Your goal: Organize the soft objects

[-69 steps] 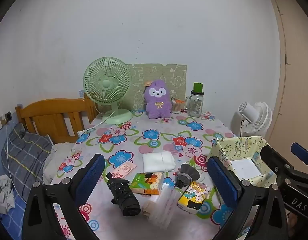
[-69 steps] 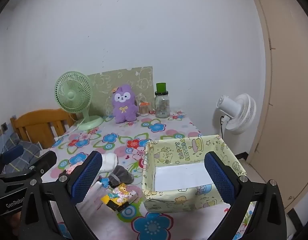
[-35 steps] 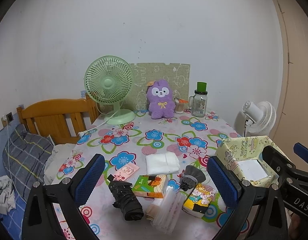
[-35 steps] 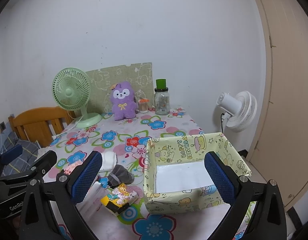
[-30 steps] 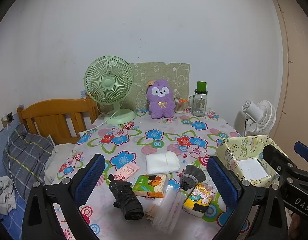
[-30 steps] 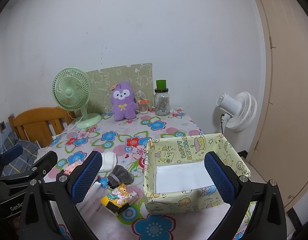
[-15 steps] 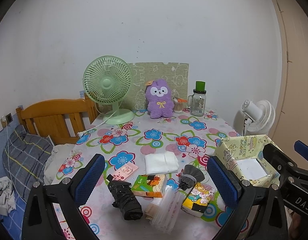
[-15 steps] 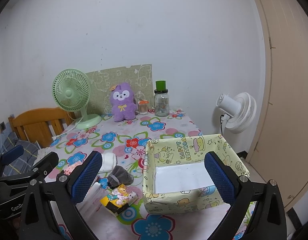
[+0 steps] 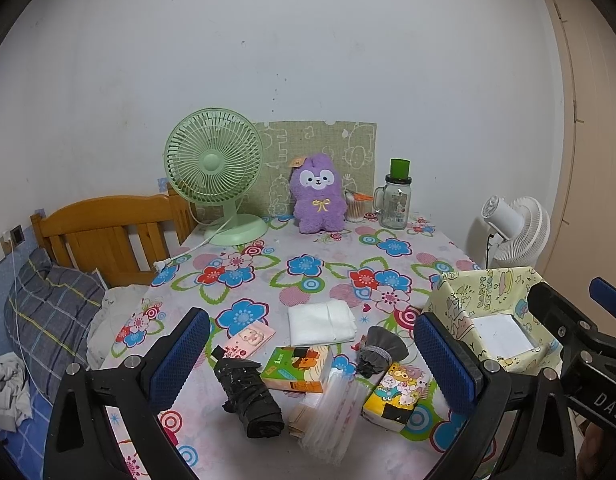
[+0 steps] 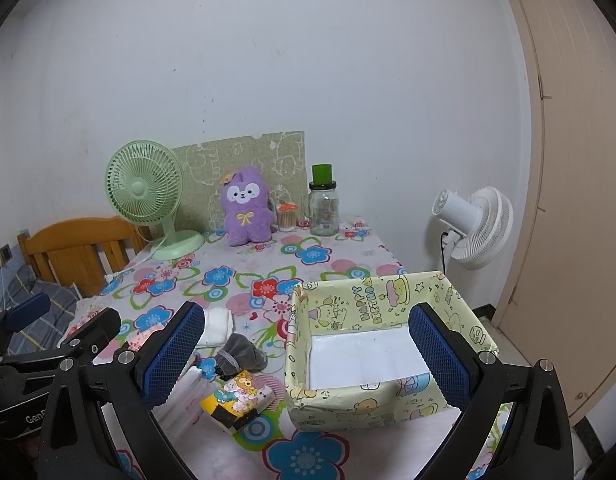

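Note:
A cluster of soft items lies at the table's near edge: a folded white cloth (image 9: pixel 321 323), a grey pouch (image 9: pixel 380 350), a black folded item (image 9: pixel 249 394), a green-orange tissue pack (image 9: pixel 297 369), a yellow cartoon tissue pack (image 9: pixel 396 394), clear plastic packs (image 9: pixel 332 412) and a pink packet (image 9: pixel 249 338). A yellow patterned box (image 10: pixel 384 344), empty with a white floor, stands to their right. My left gripper (image 9: pixel 314 358) is open above the cluster. My right gripper (image 10: pixel 305 354) is open above the box's near left corner. A purple plush (image 9: pixel 317 199) sits at the back.
A green desk fan (image 9: pixel 215 172), a glass jar with green lid (image 9: pixel 396 201) and a small cup (image 9: pixel 356 208) stand along the back by a green board. A wooden headboard (image 9: pixel 107 232) and bedding are at left. A white floor fan (image 10: pixel 474 232) and a door are at right.
Both views have shifted only slightly; the grippers stay open and hover in about the same place. Nothing on the table has moved.

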A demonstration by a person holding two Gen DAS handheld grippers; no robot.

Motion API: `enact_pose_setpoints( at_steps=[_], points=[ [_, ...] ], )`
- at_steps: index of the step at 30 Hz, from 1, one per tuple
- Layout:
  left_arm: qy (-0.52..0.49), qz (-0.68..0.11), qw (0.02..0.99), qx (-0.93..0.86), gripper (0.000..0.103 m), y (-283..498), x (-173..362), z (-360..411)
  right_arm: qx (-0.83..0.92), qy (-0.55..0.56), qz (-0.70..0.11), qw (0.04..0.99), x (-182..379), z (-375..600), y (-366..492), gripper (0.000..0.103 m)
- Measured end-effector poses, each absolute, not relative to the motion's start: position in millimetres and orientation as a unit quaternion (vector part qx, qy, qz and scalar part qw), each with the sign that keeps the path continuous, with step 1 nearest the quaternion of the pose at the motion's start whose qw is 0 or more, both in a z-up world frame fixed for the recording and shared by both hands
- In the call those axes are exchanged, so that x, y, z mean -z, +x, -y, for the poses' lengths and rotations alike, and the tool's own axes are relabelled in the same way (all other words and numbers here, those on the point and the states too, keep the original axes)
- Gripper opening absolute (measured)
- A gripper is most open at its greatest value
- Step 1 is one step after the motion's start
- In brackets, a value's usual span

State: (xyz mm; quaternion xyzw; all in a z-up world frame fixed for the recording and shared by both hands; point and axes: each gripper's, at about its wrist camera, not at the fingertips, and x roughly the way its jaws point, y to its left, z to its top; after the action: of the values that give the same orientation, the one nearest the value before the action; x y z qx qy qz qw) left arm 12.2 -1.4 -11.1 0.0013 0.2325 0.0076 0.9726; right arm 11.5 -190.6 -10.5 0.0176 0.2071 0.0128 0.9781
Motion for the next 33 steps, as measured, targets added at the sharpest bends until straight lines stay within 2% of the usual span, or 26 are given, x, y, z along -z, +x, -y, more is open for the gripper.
enact_pose_setpoints(
  at_steps=[28, 33],
  points=[
    [0.004, -0.243, 0.970, -0.008, 0.101, 20, 16, -4, -0.025, 0.018, -0.215, 0.976, 13, 183, 20, 0.102],
    [0.006, -0.252, 0.968, -0.008, 0.099, 25, 22, -11, -0.029, 0.012, -0.226, 0.974, 18, 175, 27, 0.098]
  ],
)
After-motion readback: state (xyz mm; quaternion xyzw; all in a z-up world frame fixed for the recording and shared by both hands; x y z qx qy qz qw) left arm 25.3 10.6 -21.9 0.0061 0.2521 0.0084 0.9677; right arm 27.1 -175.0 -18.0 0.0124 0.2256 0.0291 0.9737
